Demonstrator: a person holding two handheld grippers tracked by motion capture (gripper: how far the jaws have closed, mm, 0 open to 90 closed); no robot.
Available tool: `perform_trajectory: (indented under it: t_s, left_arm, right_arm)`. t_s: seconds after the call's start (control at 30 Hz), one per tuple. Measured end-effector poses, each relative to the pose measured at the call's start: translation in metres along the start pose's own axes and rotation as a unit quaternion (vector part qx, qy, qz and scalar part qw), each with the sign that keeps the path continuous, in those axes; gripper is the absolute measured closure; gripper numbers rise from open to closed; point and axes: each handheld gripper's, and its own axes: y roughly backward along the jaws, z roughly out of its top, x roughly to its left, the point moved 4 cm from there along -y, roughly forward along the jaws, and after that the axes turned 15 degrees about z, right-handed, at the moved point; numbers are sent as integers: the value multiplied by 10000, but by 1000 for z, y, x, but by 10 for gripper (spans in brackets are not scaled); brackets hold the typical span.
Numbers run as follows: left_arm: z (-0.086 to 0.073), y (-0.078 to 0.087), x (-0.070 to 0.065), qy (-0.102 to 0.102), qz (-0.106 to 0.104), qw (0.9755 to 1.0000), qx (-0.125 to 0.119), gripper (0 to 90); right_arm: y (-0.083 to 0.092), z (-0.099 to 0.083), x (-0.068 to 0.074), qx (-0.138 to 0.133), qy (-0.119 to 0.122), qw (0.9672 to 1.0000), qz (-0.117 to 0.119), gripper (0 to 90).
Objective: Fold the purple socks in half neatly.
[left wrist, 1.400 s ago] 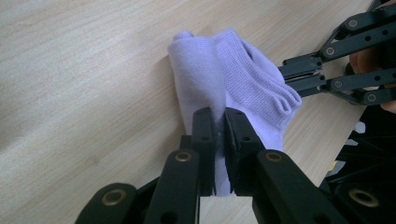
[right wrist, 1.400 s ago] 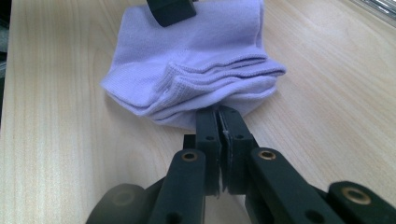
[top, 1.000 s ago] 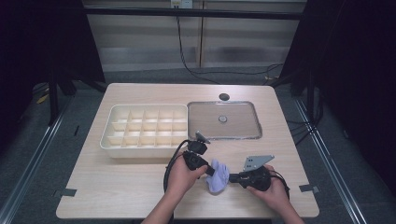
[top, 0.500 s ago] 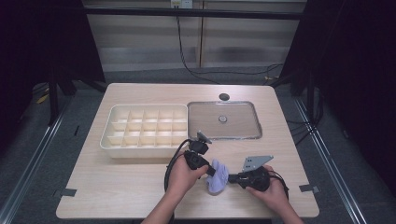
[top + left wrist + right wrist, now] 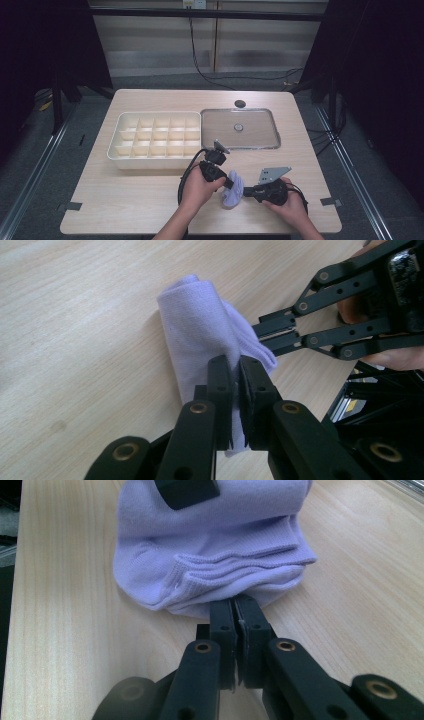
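Two grippers pinch a lilac sock, no writing readable on it
The sock (image 5: 233, 189) lies in front of the tray (image 5: 156, 139); left gripper (image 5: 235, 390) and right gripper (image 5: 235, 611) each clamp its fabric

Left gripper (image 5: 235, 390) clamped on folded lilac knit cloth (image 5: 200, 335) over pale wood tabletop (image 5: 75, 340), right gripper (image 5: 280, 332) pinching cloth's far edge.
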Motion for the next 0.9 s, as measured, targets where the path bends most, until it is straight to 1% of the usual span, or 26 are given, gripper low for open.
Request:
perform_trajectory:
  t_s: [0.1,0.23,0.27,0.43,0.47,0.57,0.6,0.63,0.67,0.7,0.73,0.8,0.83,0.9]
  left_arm:
    - [1,0,-3,46,-32,10000,-37,847]
    - [2,-1,-4,-12,-42,10000,-36,846]
    - [2,-1,-4,11,-49,10000,-45,847]
    - [2,-1,-5,-13,-51,10000,-41,846]
    - [2,-1,-6,25,-52,10000,-63,846]
    - [2,-1,-6,-68,-48,10000,3,846]
    - [2,-2,-7,-15,-52,10000,-20,846]
    - [2,-2,-6,-55,-60,10000,-24,846]
    - [2,-3,-7,-4,-63,10000,-54,846]
    - [2,-4,-7,-90,-53,9999,-16,846]
    - [2,-4,-8,-32,-58,10000,-34,846]
    - [2,-4,-9,-97,-51,9999,29,846]
    - [3,-5,-10,-65,-63,10000,-11,846]
    - [3,-5,-11,-77,-71,9999,-35,846]
  right_arm:
    - [0,0,0,-1,-16,10000,2,875]
    - [-1,1,0,-4,-18,10000,7,876]
    - [-1,1,0,-8,-19,10000,15,876]
    - [-4,2,1,-37,-24,10000,29,878]
    - [-4,2,1,-37,-19,10000,33,878]
    - [-5,3,2,-41,-30,10000,59,878]
    - [-5,3,2,-28,-16,10000,60,878]
    - [-5,3,2,-28,-2,10000,52,878]
    - [-5,3,2,-28,-10,10000,56,878]
    - [-6,3,2,-32,-11,10000,56,878]
    - [-6,3,3,-34,-13,10000,57,878]
    - [-6,3,2,-40,-14,10000,66,878]
    - [-6,3,2,-42,-4,10000,76,878]
    - [-6,4,2,-38,-13,10000,81,878]
